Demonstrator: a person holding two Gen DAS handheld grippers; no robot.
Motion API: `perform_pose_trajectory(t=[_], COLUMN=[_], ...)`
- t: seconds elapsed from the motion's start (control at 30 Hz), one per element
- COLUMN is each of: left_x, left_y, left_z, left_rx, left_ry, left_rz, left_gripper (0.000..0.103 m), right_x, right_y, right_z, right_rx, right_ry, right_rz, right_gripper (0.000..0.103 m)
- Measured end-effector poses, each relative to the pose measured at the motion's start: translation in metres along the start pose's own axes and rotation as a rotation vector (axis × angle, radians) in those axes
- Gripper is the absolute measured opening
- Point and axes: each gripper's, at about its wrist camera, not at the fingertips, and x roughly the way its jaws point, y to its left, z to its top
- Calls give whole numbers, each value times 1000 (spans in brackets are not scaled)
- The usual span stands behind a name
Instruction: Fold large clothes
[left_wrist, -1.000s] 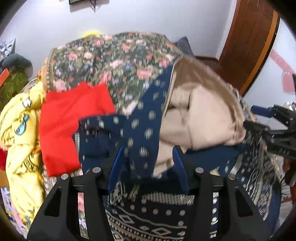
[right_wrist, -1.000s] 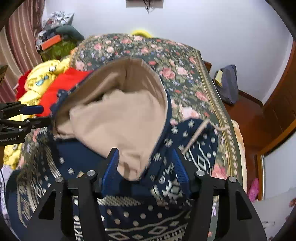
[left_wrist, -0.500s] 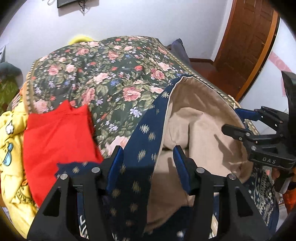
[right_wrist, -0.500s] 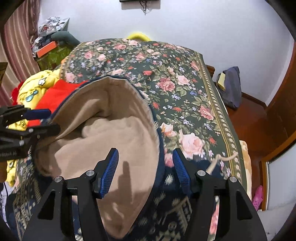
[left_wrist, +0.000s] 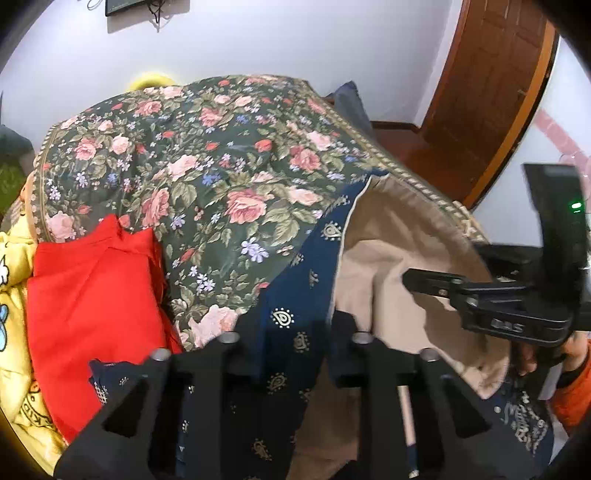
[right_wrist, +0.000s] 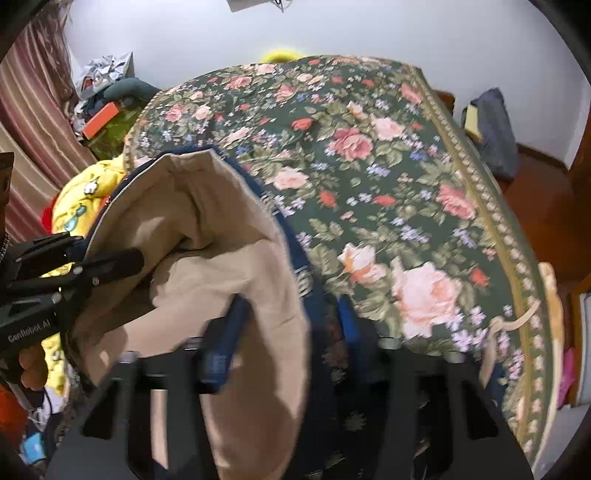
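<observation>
Folding barely begun: left gripper (left_wrist: 291, 332) and right gripper (right_wrist: 291, 325), jaws just closing, each pinching the navy hooded garment (left_wrist: 295, 280), hood gaping over floral bedspread (left_wrist: 207, 177); folds remaining.

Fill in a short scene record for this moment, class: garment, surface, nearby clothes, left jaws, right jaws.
garment: navy patterned hooded garment with beige lining, hood held up and open
surface: floral bedspread
nearby clothes: red garment and yellow cartoon-print garment beside it
left gripper: jaws have just been closing, now pinching the hood's edge
right gripper: jaws have just been closing, now pinching the hood's edge opposite
</observation>
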Motion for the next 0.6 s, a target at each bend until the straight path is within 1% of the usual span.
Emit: perform_pose_trajectory(t=[0.03,0.07,0.27,0.37,0.4,0.47,0.53,0.6], left_x=[-6,-11,-57,-86,-94,-110,-123,-128], left_y=[-1,-2,-9,-13,-15,-19,-24,-27], left_z=[-1,-1,-3,-6,-7,-11,-18,-24], left_rx=[5,10,30,47,53,67,92,106], left_ry=[-13,-20,-78,-114,-121,-132,-139,-129], left_rz=[-7,-8,-42,-67,-75,-89,-80,-49], left_gripper=[11,9,6,5,3,2,2,2], right_x=[0,-5,-42,-65,-74,-87,-96,-104], right_y=[0,2,13,21,26,34,41,48], right_z=[0,-1,-5,-9,-12,-16,-21,-28], right_rx=[0,-3,-27,-46,-62,-85,-109,-125], right_ry=[0,-13,-76,-96,-102,-108,-113,-121], right_rz=[0,-5,3,28,32,33,21,-11], right_gripper=[16,11,9,8,7,7,7,7])
